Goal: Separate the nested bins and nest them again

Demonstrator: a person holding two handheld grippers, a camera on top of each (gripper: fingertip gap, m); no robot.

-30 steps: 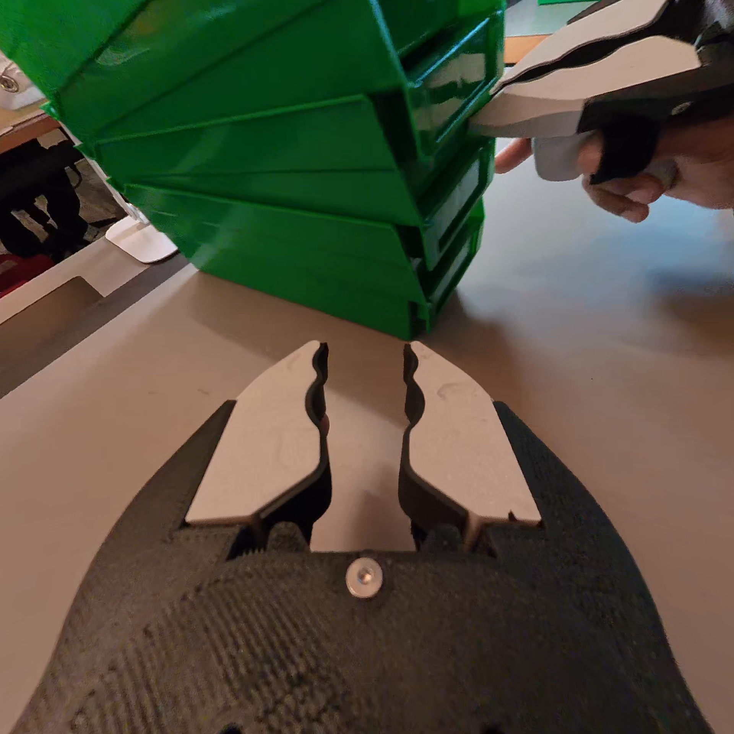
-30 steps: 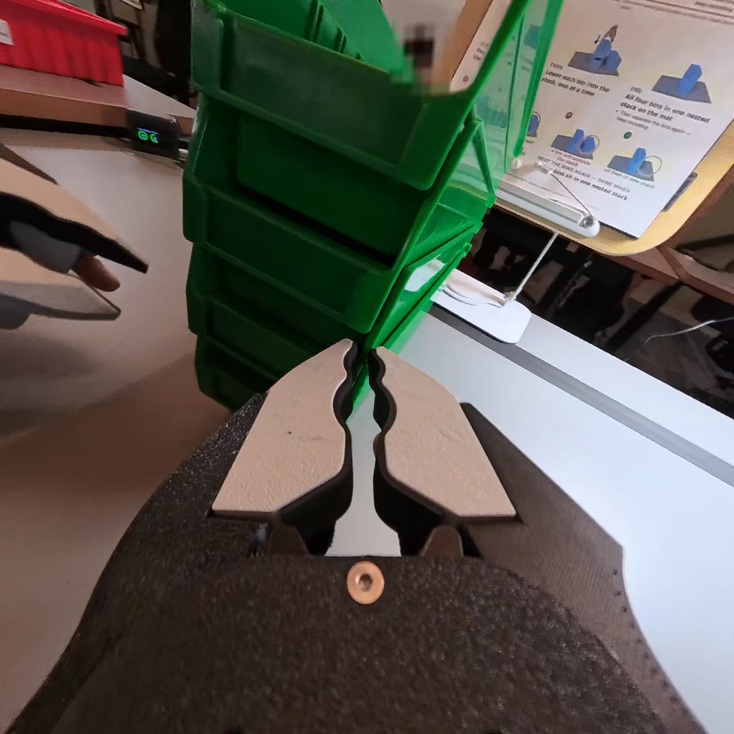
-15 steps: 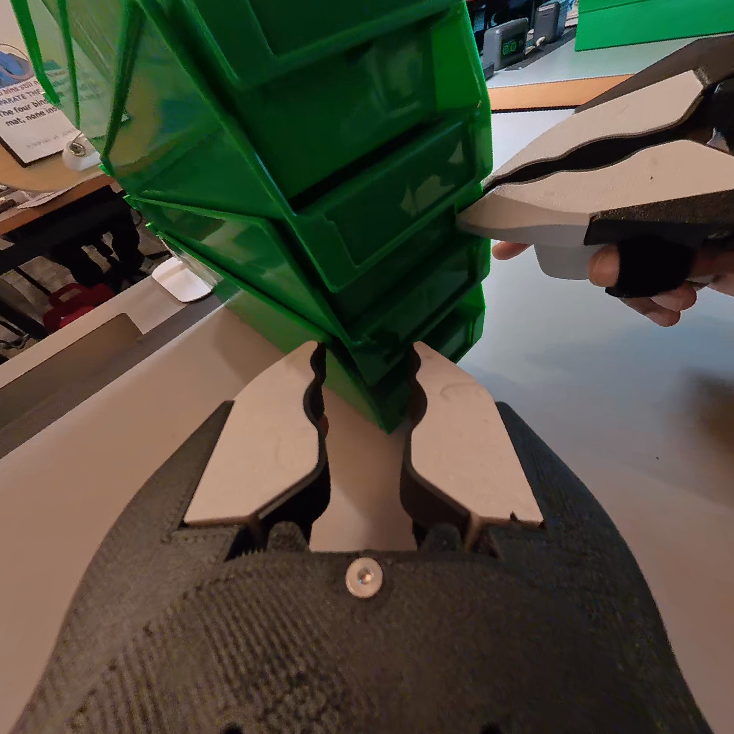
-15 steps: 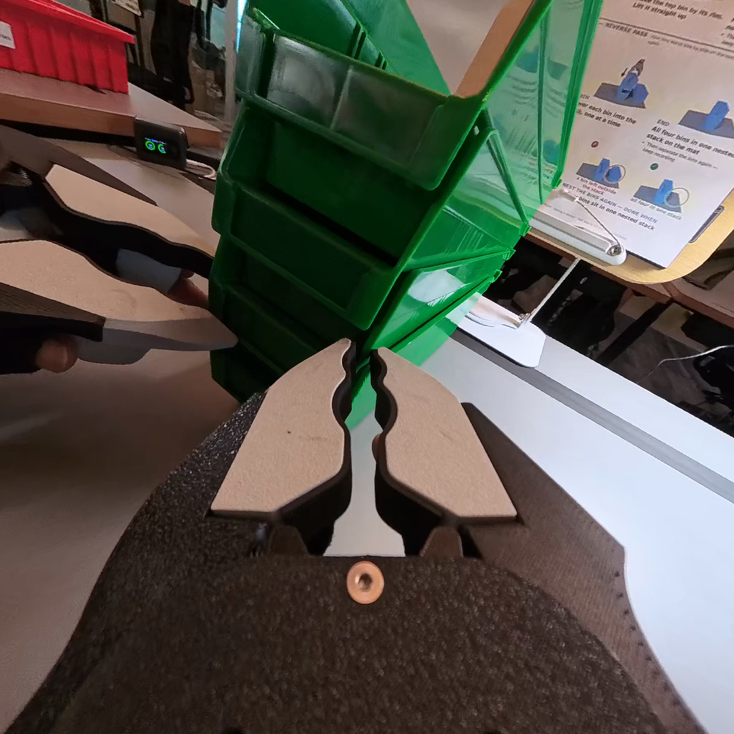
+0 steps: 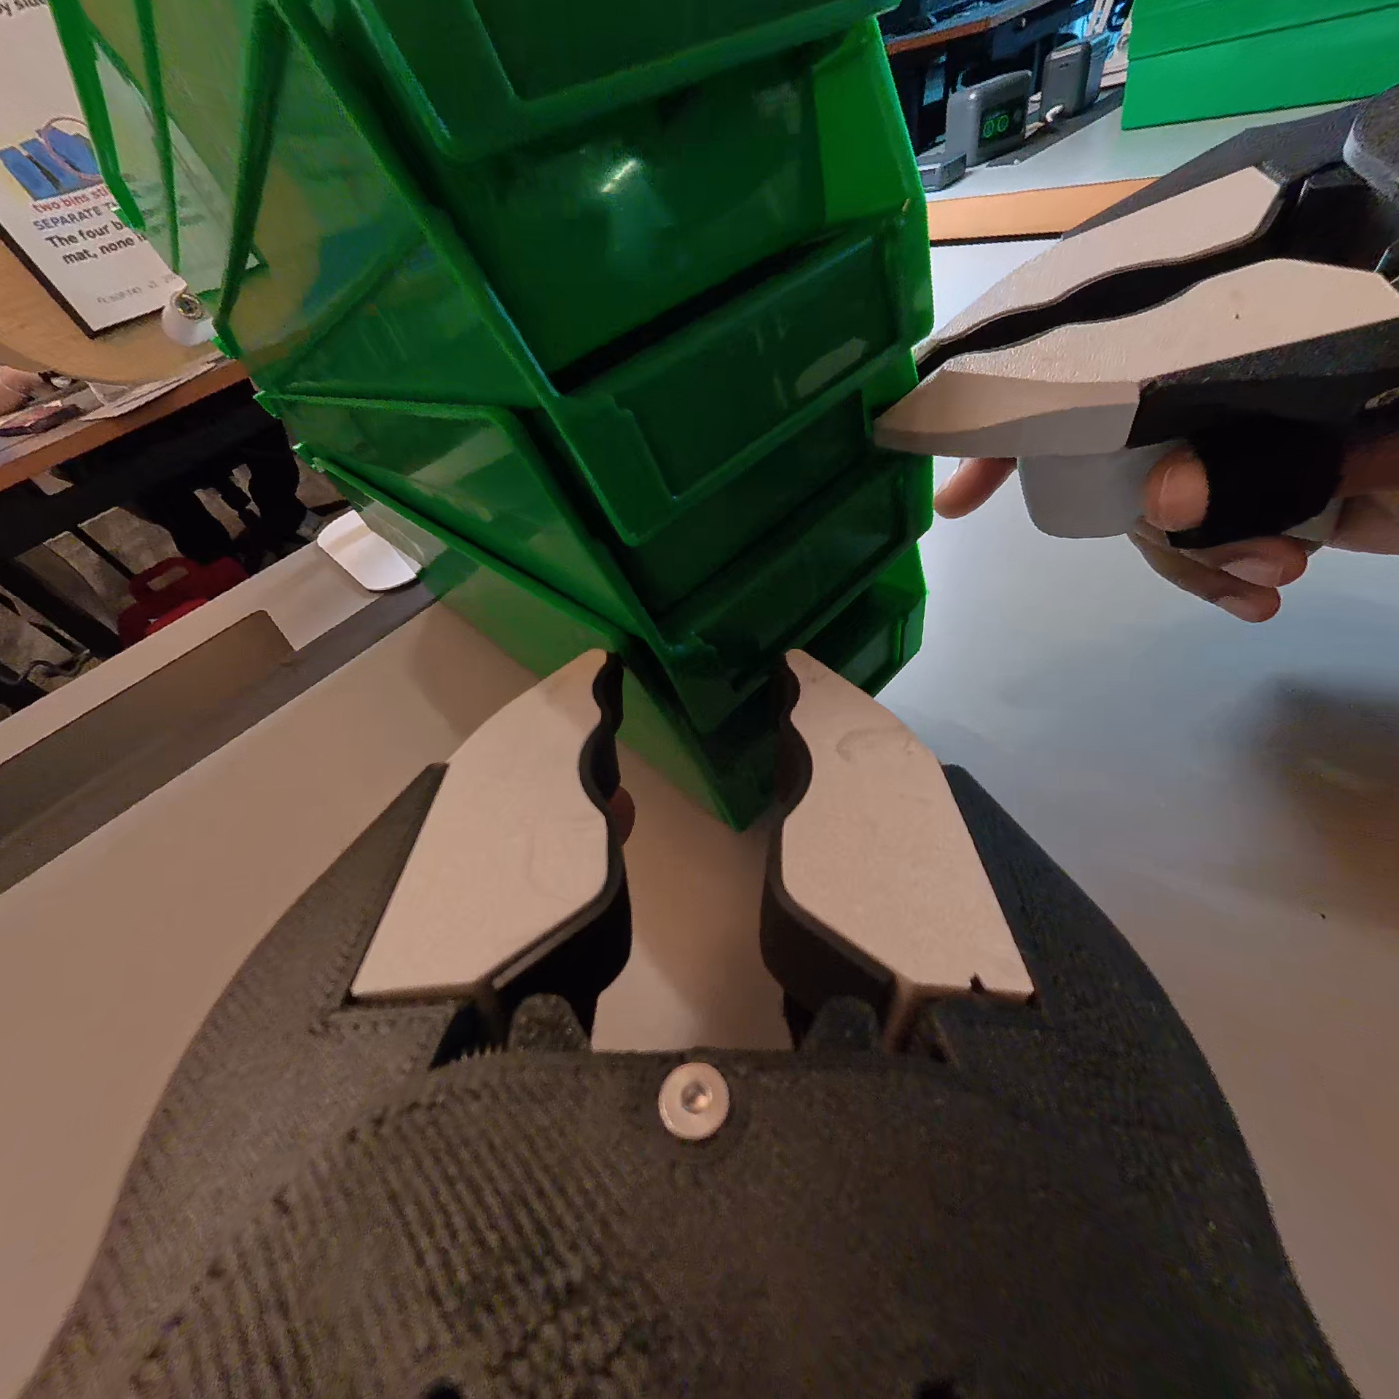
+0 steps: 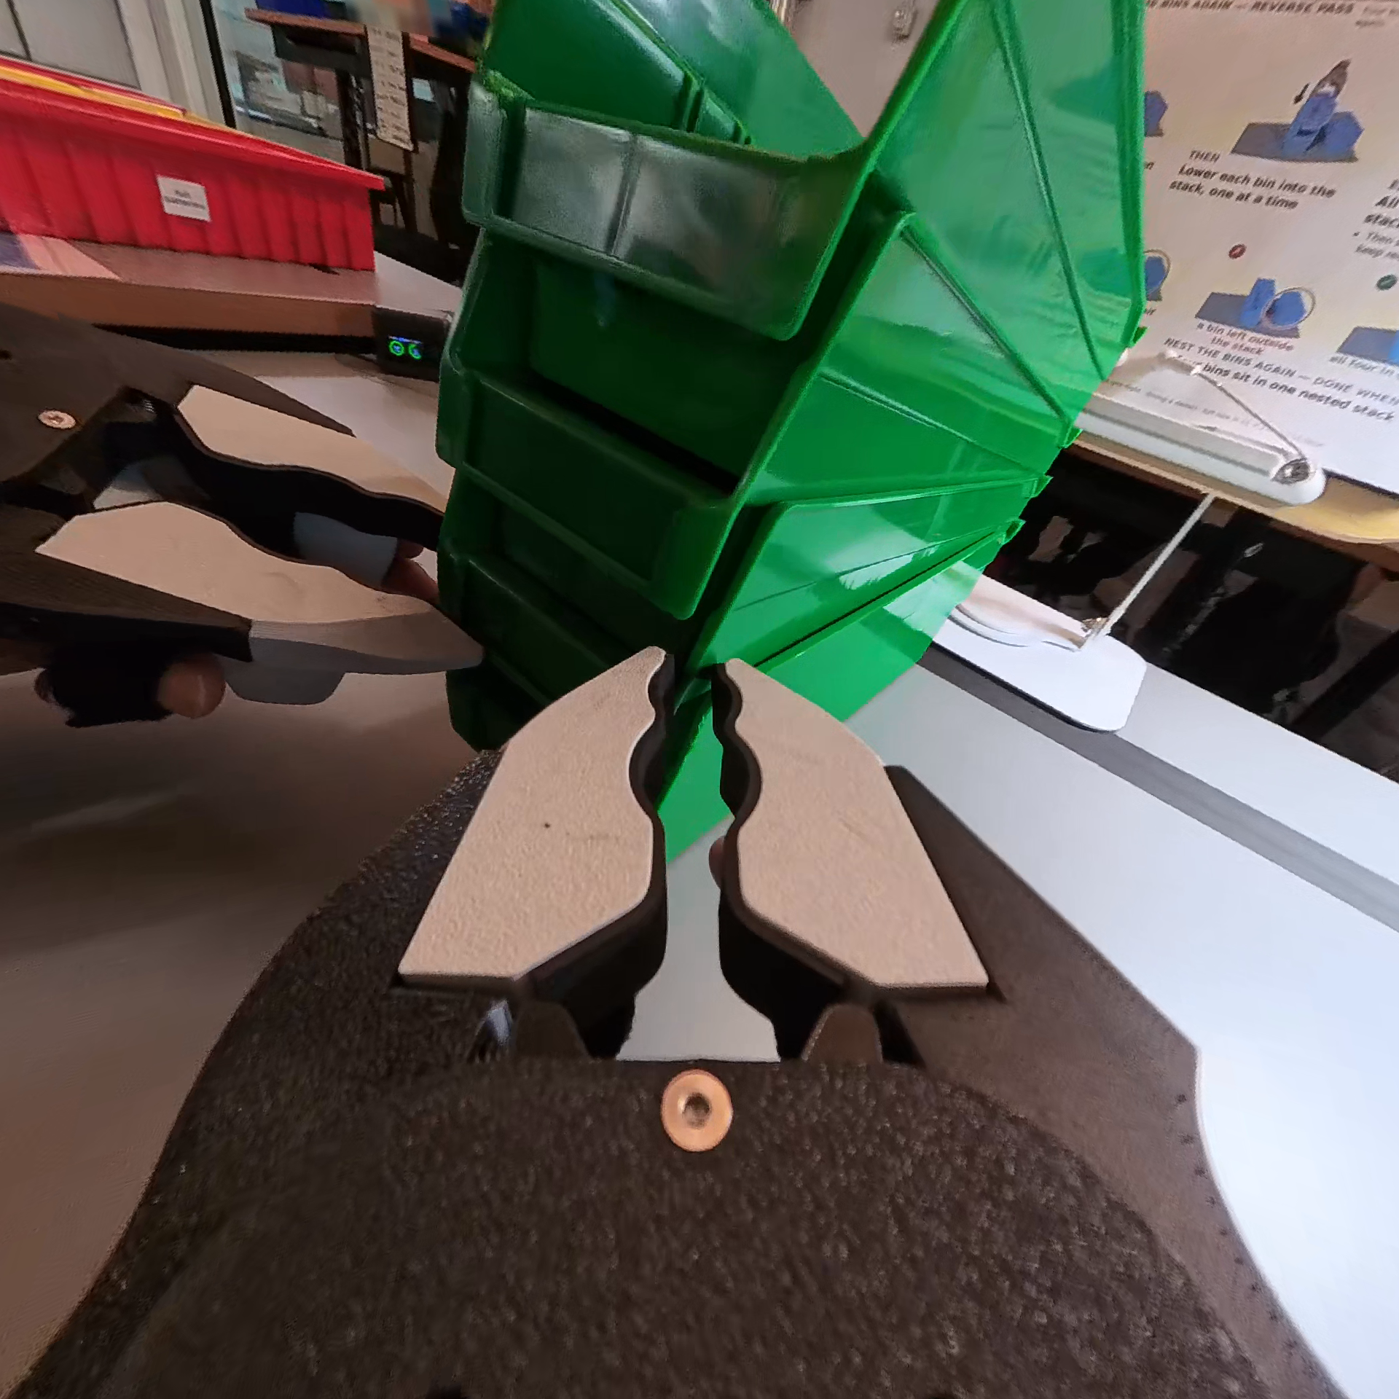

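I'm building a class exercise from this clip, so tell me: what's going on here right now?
A person holds a two-finger tool in each hand and works on a stack of nested green bins on a grey table. The right tool is shut on an edge low on the stack. The left tool is open, with the stack's lower front corner between its fingers. The bins are still nested; none has come apart yet.

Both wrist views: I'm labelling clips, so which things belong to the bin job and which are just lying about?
In the job:
- green nested bins
- right claw, shut on a bin's edge
- left claw, open around the stack's bottom corner

Lying about:
- red bin
- instruction sheet
- small green-lit device
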